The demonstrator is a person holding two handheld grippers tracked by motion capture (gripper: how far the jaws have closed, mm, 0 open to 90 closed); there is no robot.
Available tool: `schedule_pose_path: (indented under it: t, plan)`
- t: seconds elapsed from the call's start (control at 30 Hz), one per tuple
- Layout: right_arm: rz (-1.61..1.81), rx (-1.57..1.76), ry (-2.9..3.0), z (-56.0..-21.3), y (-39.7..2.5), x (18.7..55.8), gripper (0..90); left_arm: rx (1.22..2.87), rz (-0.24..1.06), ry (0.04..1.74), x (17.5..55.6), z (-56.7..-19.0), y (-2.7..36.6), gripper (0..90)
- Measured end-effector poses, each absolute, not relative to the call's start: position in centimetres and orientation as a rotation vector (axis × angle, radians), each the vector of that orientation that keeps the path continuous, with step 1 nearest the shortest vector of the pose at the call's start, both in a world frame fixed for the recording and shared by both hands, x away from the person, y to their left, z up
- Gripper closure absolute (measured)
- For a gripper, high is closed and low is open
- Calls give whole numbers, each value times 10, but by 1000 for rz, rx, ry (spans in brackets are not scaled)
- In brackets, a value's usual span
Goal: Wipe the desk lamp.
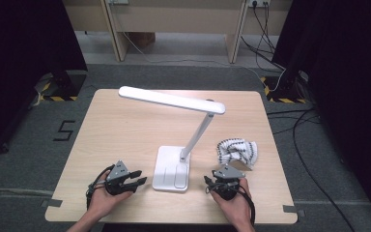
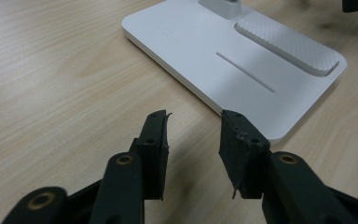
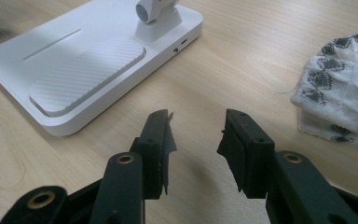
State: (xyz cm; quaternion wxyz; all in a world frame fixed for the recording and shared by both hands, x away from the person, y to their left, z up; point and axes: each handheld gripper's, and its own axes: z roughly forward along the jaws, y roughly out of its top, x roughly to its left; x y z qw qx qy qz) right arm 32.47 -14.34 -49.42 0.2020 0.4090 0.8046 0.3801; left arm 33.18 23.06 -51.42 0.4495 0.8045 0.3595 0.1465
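Lamp (image 1: pixel 174 145) stood mid-table, its white base (image 2: pixel 223 60) near the front edge between both grippers. Left gripper (image 1: pixel 137 178) and right gripper (image 1: pixel 211 180) rested beside it, jaws spread, empty. A patterned cloth (image 1: pixel 236 151) lay right of the base.

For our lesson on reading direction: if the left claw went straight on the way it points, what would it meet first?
Probably the lamp base: the open left claw points at its near edge across bare table.
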Motion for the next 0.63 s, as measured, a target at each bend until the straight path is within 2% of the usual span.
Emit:
schedule_pose_path:
  t: [0.3, 0.63]
  plan:
    - [1106, 1152, 2226, -499, -143, 319, 553, 1934, 384, 897, 325, -511, 232, 453]
    - [1141, 1151, 2183, -498, -148, 316, 534, 1865, 381, 935, 326, -508, 237, 352]
